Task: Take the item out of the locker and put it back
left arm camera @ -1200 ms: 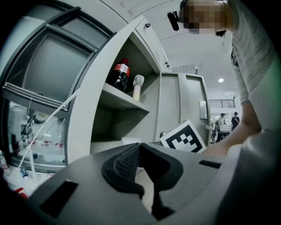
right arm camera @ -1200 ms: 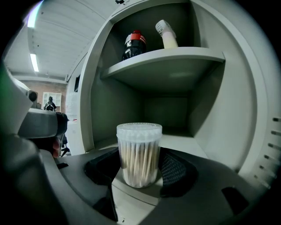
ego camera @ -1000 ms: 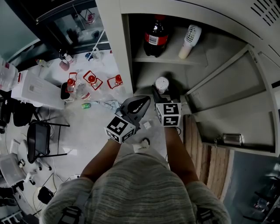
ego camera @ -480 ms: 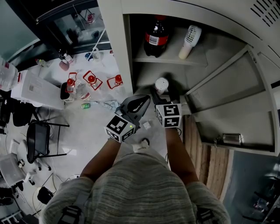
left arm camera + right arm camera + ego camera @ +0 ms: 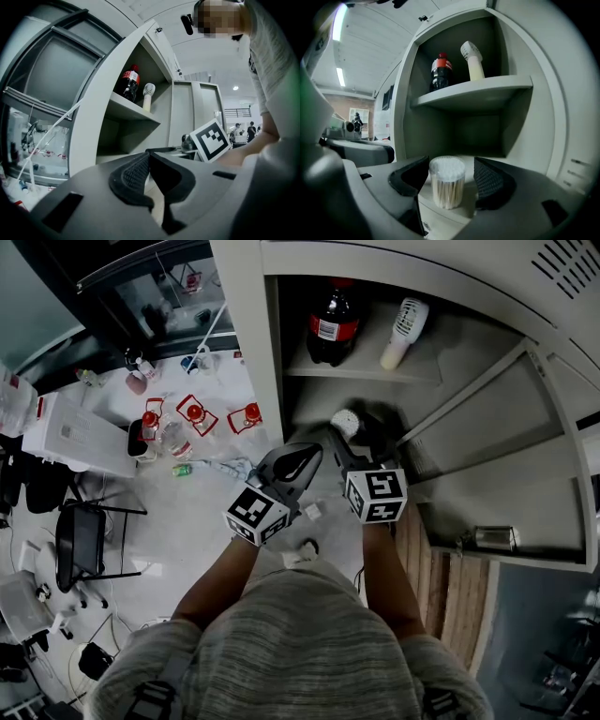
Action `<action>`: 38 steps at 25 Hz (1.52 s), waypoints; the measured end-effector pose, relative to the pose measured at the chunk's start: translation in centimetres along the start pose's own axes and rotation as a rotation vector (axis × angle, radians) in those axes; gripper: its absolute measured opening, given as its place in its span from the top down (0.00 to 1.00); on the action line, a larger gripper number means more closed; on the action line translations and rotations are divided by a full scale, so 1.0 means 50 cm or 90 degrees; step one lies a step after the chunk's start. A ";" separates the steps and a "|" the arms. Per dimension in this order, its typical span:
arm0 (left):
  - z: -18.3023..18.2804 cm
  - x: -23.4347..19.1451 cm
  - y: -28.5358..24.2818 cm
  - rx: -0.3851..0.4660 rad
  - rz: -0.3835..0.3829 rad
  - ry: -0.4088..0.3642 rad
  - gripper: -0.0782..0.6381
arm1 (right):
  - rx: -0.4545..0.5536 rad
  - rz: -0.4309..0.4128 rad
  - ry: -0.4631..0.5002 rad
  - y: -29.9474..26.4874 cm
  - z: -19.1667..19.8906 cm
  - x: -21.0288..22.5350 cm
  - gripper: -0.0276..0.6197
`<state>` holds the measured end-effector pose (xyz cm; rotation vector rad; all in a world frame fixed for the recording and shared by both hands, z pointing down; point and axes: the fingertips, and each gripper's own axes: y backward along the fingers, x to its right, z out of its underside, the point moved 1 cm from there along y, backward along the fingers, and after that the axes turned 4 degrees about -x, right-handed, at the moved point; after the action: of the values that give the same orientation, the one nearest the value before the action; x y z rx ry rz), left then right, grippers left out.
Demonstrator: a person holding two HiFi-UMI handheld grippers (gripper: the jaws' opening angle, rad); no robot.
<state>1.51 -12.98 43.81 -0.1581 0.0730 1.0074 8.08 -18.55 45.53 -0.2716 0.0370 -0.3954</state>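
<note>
between spread jaws of right gripper [image 5: 450, 174] stands a swab jar [image 5: 446, 185], contact unclear; left gripper [image 5: 149, 163] closed.

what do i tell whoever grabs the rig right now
Left claw: shut, empty, held outside the locker.
Right claw: open, one jaw on either side of the swab jar, not closed on it.
Things: jar upright on the lower shelf; cola and white bottle on the upper shelf.
Done: this moment alone does not show whether the jar has been out yet.
Left: if not, close on the jar, lift it out, set it back; if so, back the right claw away.
</note>
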 end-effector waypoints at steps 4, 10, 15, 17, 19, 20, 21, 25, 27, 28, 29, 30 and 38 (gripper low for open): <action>-0.003 0.002 -0.005 0.002 0.003 -0.002 0.88 | 0.037 0.002 -0.001 0.018 -0.050 0.004 0.52; -0.005 0.007 -0.011 0.002 0.008 -0.004 0.88 | 0.057 0.006 0.010 0.033 -0.081 0.007 0.52; -0.007 0.008 -0.010 0.001 0.011 -0.007 0.88 | 0.063 0.011 0.012 0.059 -0.083 0.002 0.52; -0.010 0.007 -0.010 0.003 0.011 -0.008 0.88 | 0.073 0.011 0.015 0.068 -0.095 0.001 0.52; -0.015 0.008 -0.011 0.005 0.012 -0.008 0.88 | 0.090 0.009 0.019 0.077 -0.114 -0.001 0.52; -0.018 0.008 -0.011 0.007 0.013 -0.008 0.88 | 0.100 0.008 0.022 0.082 -0.127 -0.003 0.52; -0.022 0.009 -0.012 0.009 0.014 -0.010 0.88 | 0.110 0.009 0.027 0.086 -0.140 -0.003 0.52; -0.031 0.012 -0.012 0.013 0.016 -0.011 0.88 | 0.145 0.029 0.045 0.104 -0.197 0.003 0.52; -0.034 0.013 -0.011 0.015 0.017 -0.009 0.88 | 0.164 0.039 0.049 0.111 -0.225 0.011 0.52; -0.036 0.014 -0.011 0.016 0.019 -0.010 0.88 | 0.172 0.046 0.050 0.112 -0.238 0.016 0.52; -0.037 0.015 -0.011 0.016 0.021 -0.011 0.88 | 0.177 0.055 0.052 0.112 -0.249 0.021 0.52; -0.038 0.017 -0.010 0.017 0.022 -0.012 0.88 | 0.181 0.065 0.055 0.110 -0.259 0.027 0.52; -0.029 0.030 -0.007 0.006 0.027 -0.011 0.88 | 0.201 0.153 0.066 0.093 -0.320 0.062 0.52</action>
<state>2.62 -12.16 42.20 -0.1391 0.0651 1.0499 11.26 -19.69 28.94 0.0652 0.1073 -0.1722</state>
